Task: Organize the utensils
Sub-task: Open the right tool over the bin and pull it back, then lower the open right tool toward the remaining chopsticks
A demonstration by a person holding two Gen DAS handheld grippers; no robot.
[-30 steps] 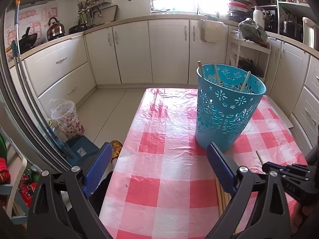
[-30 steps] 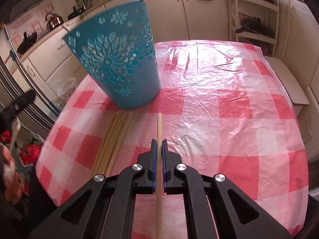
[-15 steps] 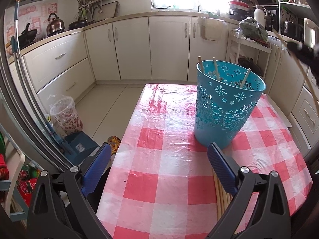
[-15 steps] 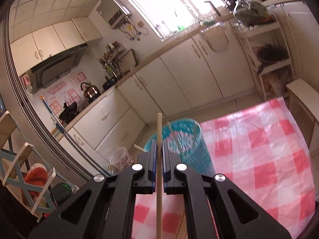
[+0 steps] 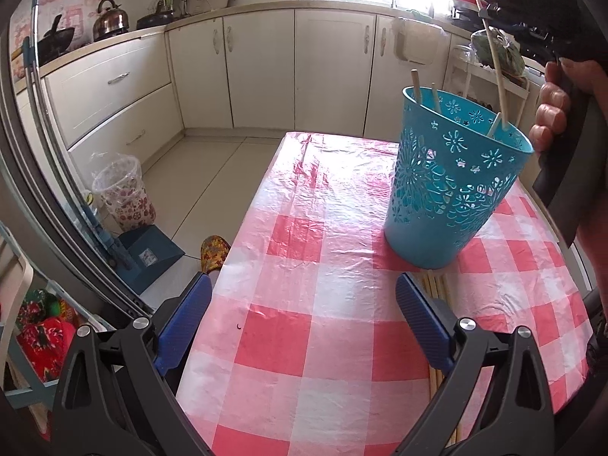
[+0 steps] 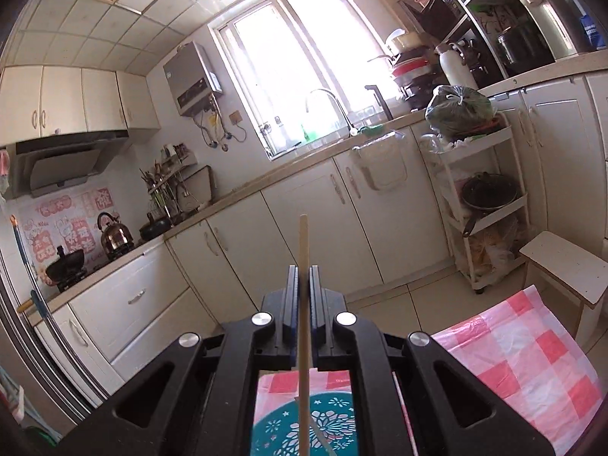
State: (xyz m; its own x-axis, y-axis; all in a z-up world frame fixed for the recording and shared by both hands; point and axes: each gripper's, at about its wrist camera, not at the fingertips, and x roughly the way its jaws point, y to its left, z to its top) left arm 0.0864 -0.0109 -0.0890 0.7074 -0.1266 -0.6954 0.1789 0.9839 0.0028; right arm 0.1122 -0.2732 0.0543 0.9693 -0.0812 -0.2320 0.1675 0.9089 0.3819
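Right gripper (image 6: 303, 285), jaws closed on a chopstick (image 6: 303, 326), above the teal basket (image 5: 452, 190) at 2 o'clock; lower end inside its rim. Left gripper (image 5: 304, 315) wide open, empty, over bare checked tablecloth (image 5: 304, 266). Loose chopsticks (image 5: 437, 285) touch the basket's base.

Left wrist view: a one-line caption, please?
Right gripper lowers a chopstick into the teal basket; left gripper open.

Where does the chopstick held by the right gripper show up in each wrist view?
Left wrist: chopstick upper right, slanting down from the right gripper into the teal basket.
Right wrist: chopstick centre, vertical between the fingers, over the basket at bottom.
Shared landmark: kettle.
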